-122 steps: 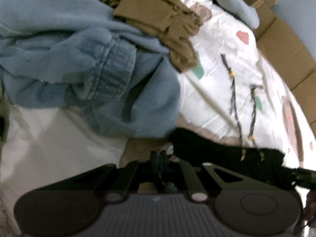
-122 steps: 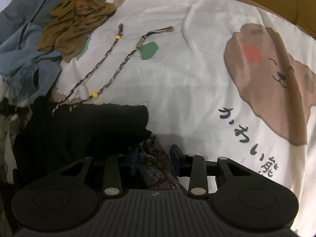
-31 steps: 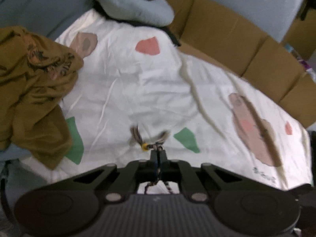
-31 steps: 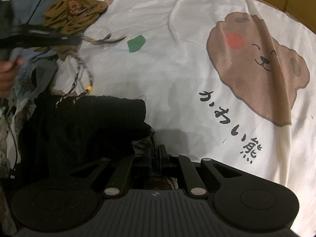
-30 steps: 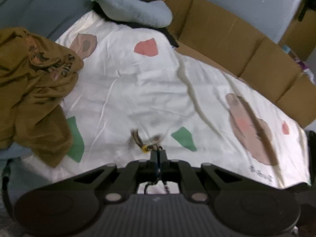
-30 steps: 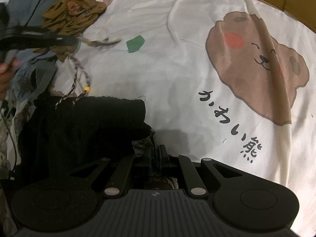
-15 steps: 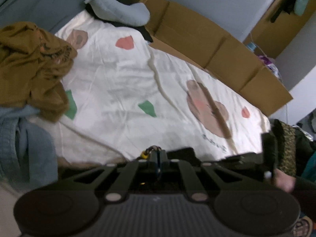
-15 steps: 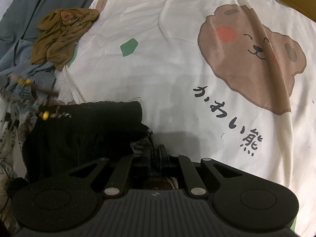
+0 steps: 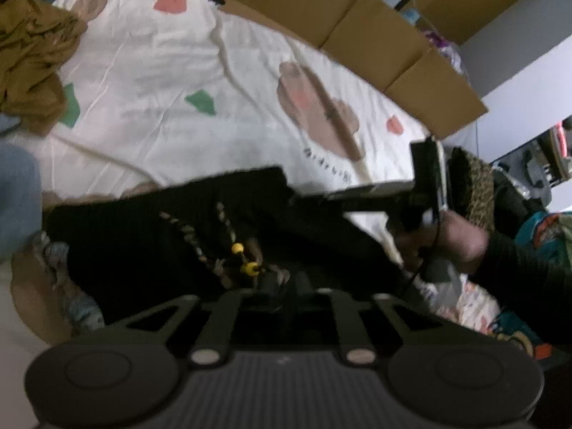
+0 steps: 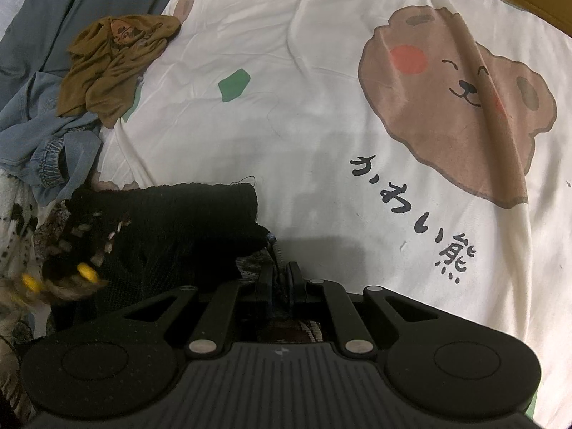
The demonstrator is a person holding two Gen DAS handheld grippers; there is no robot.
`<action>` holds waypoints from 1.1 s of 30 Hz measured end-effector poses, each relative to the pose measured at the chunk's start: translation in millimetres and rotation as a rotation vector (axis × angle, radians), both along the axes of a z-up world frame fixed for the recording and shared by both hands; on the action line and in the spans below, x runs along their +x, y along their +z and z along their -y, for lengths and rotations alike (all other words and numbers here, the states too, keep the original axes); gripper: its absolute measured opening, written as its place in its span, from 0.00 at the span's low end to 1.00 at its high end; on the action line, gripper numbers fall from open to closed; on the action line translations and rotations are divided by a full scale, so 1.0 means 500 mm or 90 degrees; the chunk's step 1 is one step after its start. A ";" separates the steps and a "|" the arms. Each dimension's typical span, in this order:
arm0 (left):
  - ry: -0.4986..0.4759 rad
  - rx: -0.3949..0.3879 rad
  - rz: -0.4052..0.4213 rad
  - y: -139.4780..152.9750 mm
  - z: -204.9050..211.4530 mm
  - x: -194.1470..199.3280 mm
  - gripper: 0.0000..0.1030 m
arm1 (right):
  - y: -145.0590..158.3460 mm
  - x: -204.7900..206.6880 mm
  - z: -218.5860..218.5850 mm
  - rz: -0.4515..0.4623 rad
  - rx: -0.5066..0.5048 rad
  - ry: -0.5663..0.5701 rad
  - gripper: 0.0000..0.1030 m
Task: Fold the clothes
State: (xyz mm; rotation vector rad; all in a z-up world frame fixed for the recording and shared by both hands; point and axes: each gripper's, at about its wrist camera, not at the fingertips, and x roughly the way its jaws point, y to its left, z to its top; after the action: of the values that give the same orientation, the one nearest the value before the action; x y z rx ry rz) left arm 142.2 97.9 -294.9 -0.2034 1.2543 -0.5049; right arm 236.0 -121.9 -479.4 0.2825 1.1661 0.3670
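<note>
Your right gripper (image 10: 280,279) has its jaws pinched together on the near edge of the black knitted garment (image 10: 186,228), which lies bunched on the cream bedsheet printed with a brown bear face and dark lettering (image 10: 357,107). Your left gripper (image 9: 286,286) hangs over the same garment with its jaws apart; they have just been opening, and the braided drawstrings with yellow beads (image 9: 236,250) now lie loose on the dark knit just ahead of them, no longer pinched. From the left wrist view, your right hand (image 9: 461,239) shows beyond the garment, wrapped around its tool. A crumpled mustard-brown T-shirt (image 10: 114,64) sits well apart at the far left of the sheet, resting partly on a pale blue denim garment with an elastic waistband (image 10: 46,150). Brown cardboard panels (image 9: 357,28) stand along the far side of the bed.
</note>
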 end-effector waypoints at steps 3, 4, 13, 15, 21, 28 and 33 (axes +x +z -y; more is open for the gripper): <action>0.023 0.023 0.003 0.000 -0.025 -0.005 0.37 | 0.001 0.000 0.000 -0.001 0.000 0.000 0.07; 0.034 0.031 0.005 0.002 -0.035 -0.005 0.39 | 0.002 0.000 0.000 -0.001 -0.001 0.000 0.07; 0.178 0.145 0.052 -0.006 -0.156 0.029 0.55 | 0.030 0.000 0.010 0.020 -0.013 0.005 0.07; 0.194 0.166 0.061 -0.017 -0.176 0.042 0.57 | 0.037 0.002 0.018 0.026 -0.013 0.000 0.07; 0.217 0.192 0.069 -0.069 -0.215 0.074 0.57 | 0.045 0.007 0.025 0.042 -0.020 0.007 0.08; 0.212 0.228 0.056 -0.118 -0.225 0.095 0.57 | 0.040 0.012 0.006 0.043 -0.025 0.038 0.09; 0.213 0.216 0.033 -0.158 -0.234 0.102 0.56 | 0.030 0.027 -0.011 0.038 -0.036 0.058 0.16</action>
State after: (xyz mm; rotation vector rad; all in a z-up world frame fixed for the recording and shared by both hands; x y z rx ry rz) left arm 193.1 214.6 -373.7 -0.1084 1.2060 -0.0064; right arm 249.4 -116.2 -464.6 0.1687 1.1319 0.4196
